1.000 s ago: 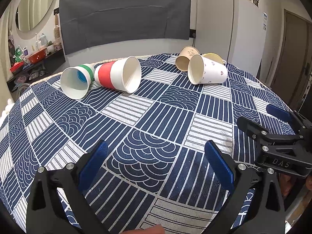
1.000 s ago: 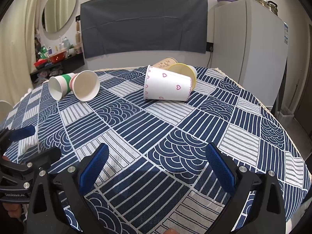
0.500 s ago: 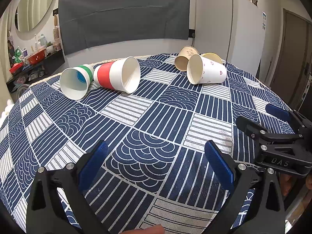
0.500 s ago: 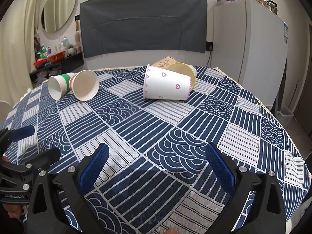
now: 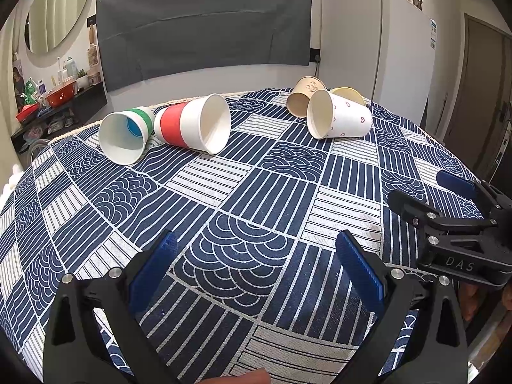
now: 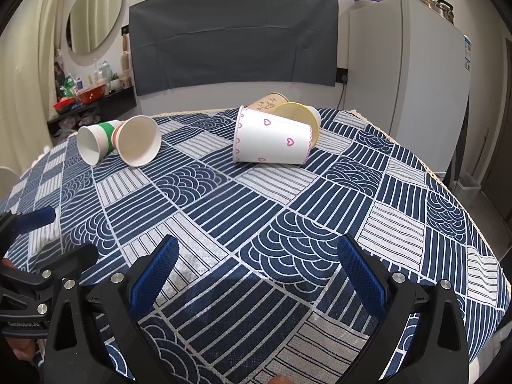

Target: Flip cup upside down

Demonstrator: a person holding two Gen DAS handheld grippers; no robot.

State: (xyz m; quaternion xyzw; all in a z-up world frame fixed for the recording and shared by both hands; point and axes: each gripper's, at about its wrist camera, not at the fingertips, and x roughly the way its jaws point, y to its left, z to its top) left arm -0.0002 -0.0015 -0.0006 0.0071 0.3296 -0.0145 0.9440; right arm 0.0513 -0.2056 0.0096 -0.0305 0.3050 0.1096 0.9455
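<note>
Five paper cups are lying on their sides at the far end of the bench point(image 5: 256, 192): green cup point(image 5: 123, 136) touching red cup point(image 5: 195, 126) on the left, heart cup point(image 6: 272, 139) with tan cup point(image 5: 302, 99) and yellow cup point(image 6: 297, 116) bunched behind it on the right. None flipped yet; which one goes first isn't clear. Left tongs point(image 5: 252, 268) and right tongs point(image 6: 256, 272) are both hanging released over the near edge, well apart from every cup, nothing between the pads. Judgement: this is the approach step. Heart cup is sitting dead ahead of the right tongs, red/green pair nearer the left. To do it well, I'd be coming in across the wall mid-body, squeezing lightly since paper crushes, lifting clear of the neighbours before rotating rim-down, and setting it flat on the cloth. The touching neighbours could roll when one is pulled. Readable text: "DAS" on the right tongs' body in the left view; fridge point(image 5: 377, 51) stickers too small to read.
</note>
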